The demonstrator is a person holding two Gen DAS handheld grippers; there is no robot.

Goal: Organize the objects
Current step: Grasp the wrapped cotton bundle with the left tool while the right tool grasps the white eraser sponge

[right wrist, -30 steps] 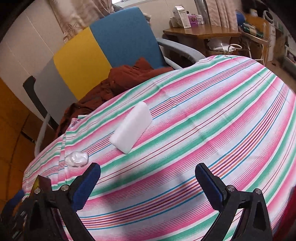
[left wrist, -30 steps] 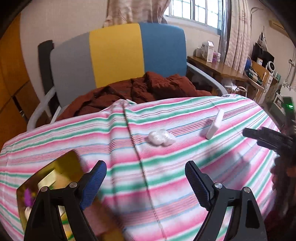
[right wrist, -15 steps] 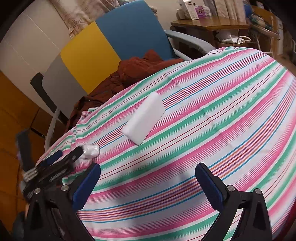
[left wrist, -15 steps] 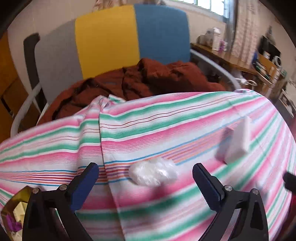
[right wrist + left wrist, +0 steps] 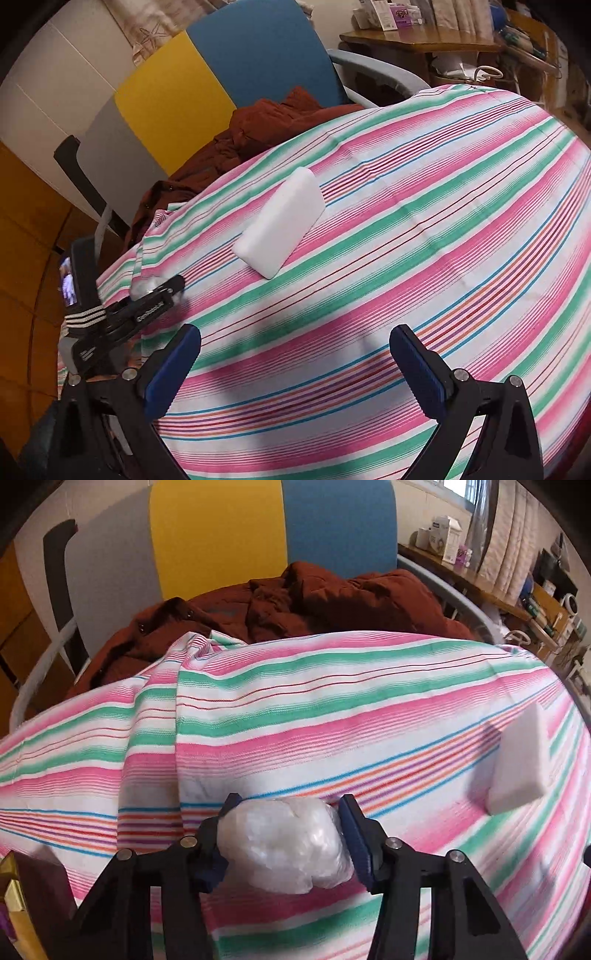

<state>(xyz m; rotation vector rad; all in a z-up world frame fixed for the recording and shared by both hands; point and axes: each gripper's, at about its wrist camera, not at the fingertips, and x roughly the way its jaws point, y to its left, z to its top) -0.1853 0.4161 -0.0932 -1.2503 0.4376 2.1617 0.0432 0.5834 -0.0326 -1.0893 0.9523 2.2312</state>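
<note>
Since the earlier frame the left gripper [image 5: 286,843] has advanced onto the plastic wad [image 5: 284,849], and its jaws now clamp it near the worktop's left edge. The white block [image 5: 280,225] lies mid-worktop on the striped cloth [image 5: 424,221]. The right gripper [image 5: 295,369] hovers, jaws apart. Grasping seems done; next comes lifting toward the gold box [image 5: 11,897].

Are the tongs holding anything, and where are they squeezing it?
The left tongs pinch the crumpled white plastic wad by its two sides. The right tongs are open, holding nothing.
</note>
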